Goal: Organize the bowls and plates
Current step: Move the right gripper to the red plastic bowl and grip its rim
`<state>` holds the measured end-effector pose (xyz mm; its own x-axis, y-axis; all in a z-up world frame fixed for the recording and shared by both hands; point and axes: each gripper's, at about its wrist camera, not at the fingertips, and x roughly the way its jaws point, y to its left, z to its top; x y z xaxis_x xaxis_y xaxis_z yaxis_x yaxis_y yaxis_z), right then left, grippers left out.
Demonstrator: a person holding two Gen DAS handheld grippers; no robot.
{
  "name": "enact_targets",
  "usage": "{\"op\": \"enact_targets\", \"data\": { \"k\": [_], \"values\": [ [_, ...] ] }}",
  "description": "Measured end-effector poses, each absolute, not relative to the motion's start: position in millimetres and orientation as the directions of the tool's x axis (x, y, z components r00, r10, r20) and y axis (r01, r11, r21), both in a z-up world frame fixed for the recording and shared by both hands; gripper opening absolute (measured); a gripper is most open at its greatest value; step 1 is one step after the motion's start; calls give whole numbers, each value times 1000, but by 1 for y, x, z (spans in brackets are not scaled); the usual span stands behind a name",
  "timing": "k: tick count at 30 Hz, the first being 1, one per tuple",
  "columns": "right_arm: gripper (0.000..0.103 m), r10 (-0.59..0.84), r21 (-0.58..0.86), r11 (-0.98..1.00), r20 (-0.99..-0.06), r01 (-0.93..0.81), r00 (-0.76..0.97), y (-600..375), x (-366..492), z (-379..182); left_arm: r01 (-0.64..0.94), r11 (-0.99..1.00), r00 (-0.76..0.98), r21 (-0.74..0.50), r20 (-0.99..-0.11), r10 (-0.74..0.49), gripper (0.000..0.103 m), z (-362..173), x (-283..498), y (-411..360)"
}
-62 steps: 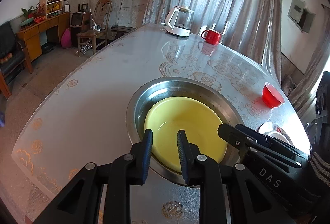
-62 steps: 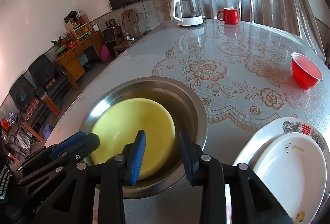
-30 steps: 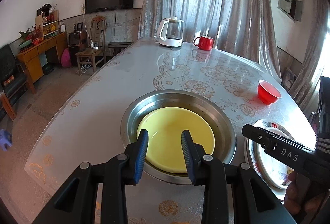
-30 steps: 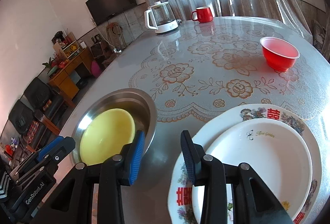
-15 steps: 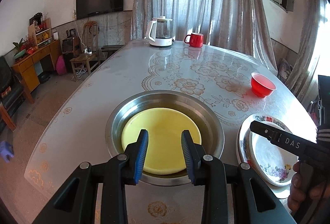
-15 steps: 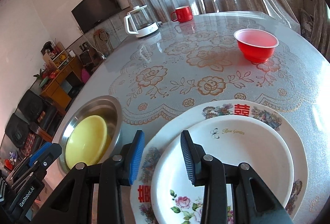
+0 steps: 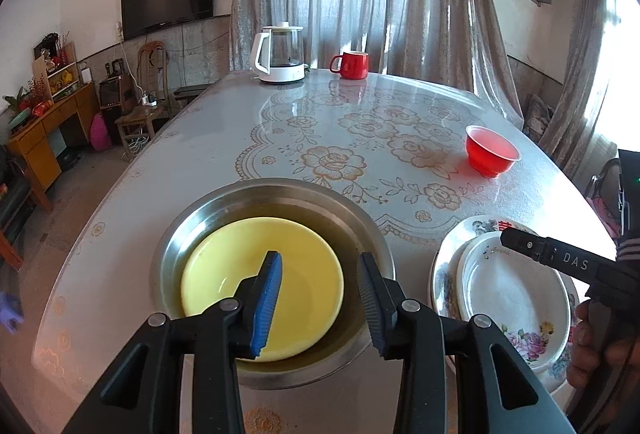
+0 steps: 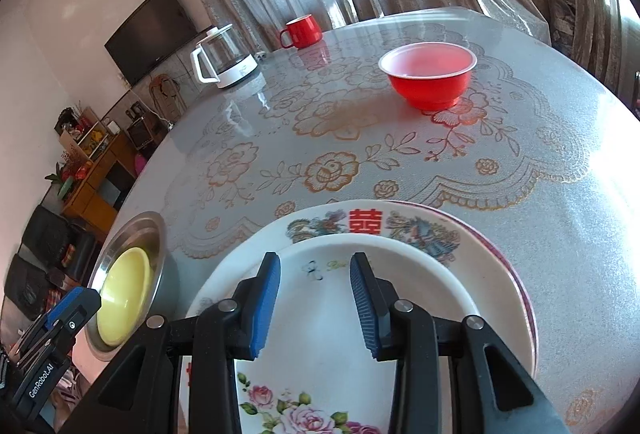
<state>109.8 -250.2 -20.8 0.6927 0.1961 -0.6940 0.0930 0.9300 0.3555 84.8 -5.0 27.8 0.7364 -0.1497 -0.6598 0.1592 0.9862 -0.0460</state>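
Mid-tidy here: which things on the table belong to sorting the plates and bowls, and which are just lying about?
Part of the job:
yellow plate
metal basin
white plate
patterned plate
red bowl

Just lying about:
kettle
red mug

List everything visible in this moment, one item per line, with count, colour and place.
steel basin: 1, silver, near left on table
yellow plate: 1, inside the basin
large patterned plate: 1, white with red characters, near right
white floral plate: 1, stacked on the patterned plate
red bowl: 1, mid right
red mug: 1, far end
kettle: 1, white and clear, beside the mug
table: 1, grey floral cover
left gripper: black, open, over the basin, empty
right gripper: black, open, over the stacked plates, empty
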Motion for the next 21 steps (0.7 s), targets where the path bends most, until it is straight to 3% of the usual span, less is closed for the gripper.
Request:
{"op": "enact_targets", "data": {
  "k": [13, 21],
  "values": [
    [37, 164, 402, 899, -675, 172, 720, -318, 135, -6, 274, 958, 672, -87, -695, -255, 40, 37, 128, -64],
    [37, 100, 390, 886, -688, 250, 719, -359, 172, -8, 295, 935, 576, -196, -744, -338, 40, 32, 176, -105]
  ]
}}
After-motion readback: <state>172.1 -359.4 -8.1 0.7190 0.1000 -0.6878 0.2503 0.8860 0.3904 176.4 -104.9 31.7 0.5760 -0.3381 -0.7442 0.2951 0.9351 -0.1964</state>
